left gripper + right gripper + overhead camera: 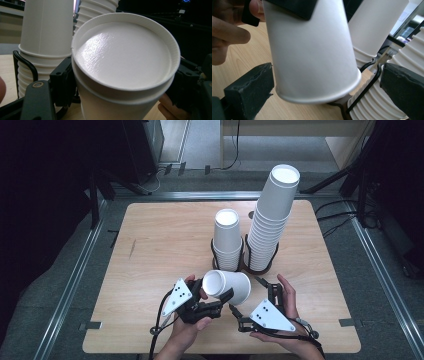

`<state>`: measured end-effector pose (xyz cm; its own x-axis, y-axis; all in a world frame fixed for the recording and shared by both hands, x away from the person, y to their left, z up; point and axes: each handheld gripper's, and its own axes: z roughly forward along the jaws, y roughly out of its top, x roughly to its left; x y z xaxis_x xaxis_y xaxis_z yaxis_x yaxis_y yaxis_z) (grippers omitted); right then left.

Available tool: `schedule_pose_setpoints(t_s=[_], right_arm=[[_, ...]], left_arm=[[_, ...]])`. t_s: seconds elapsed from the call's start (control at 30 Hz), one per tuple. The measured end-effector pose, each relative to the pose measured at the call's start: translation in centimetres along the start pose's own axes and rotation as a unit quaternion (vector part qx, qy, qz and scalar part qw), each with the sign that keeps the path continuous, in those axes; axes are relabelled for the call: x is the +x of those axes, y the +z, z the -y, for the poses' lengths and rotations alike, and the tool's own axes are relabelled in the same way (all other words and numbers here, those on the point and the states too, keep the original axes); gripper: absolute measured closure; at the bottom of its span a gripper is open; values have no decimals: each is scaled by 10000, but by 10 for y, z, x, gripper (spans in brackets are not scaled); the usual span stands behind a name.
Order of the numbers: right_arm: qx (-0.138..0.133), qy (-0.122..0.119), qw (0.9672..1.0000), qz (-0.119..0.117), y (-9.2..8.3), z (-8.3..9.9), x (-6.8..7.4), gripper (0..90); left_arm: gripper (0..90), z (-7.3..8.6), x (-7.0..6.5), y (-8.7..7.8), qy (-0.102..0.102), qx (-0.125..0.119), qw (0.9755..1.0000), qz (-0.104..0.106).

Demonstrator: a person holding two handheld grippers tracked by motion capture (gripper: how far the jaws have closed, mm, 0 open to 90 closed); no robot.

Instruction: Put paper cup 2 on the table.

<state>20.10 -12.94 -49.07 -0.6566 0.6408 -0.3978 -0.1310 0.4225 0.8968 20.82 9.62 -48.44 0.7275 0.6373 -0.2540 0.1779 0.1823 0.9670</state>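
High view, cup (227, 286) near stacks (250, 237)

Even overhead light on the table (150, 240); room beyond it falls near black at the left and right edges. High view sharp at centre, soft shadows short under the cup stacks (265, 220). Left gripper view: broad sheen on the held cup (125, 55) base, its near wall blurred. Right gripper view: near jaw pads soft, far right background blown bright, lines bent at the edges.
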Motion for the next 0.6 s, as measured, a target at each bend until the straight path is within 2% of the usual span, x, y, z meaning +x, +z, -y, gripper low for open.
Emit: schedule_pose_setpoints(t_s=[0.3, 0.47, 0.6], right_arm=[[97, -508, 9983, 266, 7, -1, 14, 0], [155, -602, 9974, 366, 11, 1, 17, 0], [254, -721, 9955, 554, 15, 4, 20, 0]], left_arm=[[229, 3, -8, 5, 21, 96, 10000, 9], [229, 4, -11, 6, 10, 115, 9999, 57], [228, 5, -13, 7, -13, 135, 9999, 99]])
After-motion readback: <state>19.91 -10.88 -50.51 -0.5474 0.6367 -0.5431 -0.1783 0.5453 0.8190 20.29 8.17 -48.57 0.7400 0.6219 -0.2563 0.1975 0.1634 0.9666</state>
